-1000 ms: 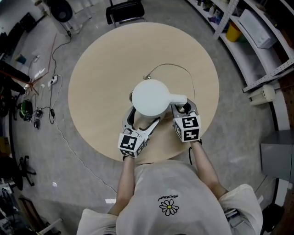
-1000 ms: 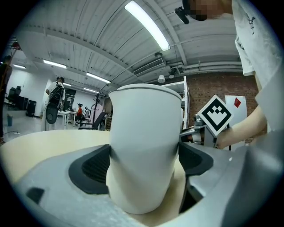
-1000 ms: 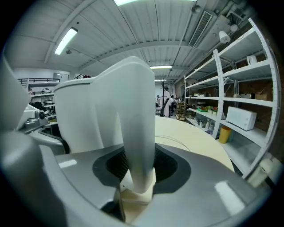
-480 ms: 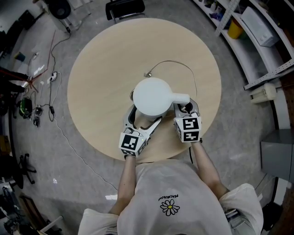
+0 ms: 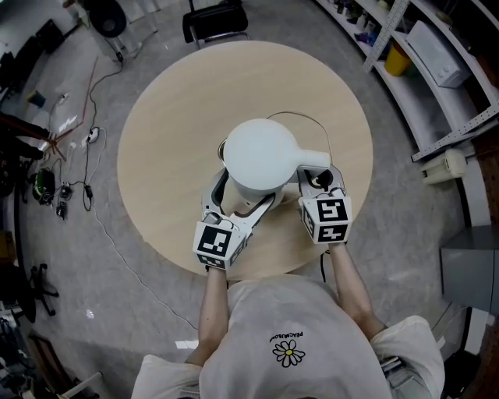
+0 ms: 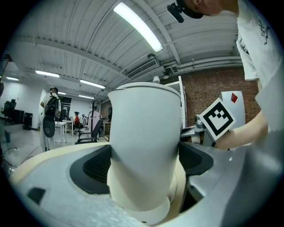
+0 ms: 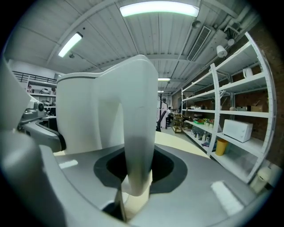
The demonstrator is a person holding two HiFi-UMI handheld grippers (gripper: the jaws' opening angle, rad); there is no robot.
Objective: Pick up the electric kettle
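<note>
The white electric kettle (image 5: 261,154) hangs above the round wooden table (image 5: 171,101), held from both sides. My left gripper (image 5: 238,191) is shut on the kettle's body (image 6: 144,133), its dark pads (image 6: 91,170) pressing on either side. My right gripper (image 5: 316,183) is shut on the kettle's handle (image 7: 137,142), which stands upright between the jaws; those jaws have just been closing on it. The kettle's lid faces the head view and hides whatever lies beneath it.
A thin cord (image 5: 304,117) curves over the table behind the kettle. A black chair (image 5: 214,19) stands at the far edge. Shelves (image 5: 437,54) line the right side, and cables (image 5: 78,156) lie on the floor at the left.
The kettle looks larger and nearer the head camera: both grippers have risen with it off the table. It now covers more of the cord behind it.
</note>
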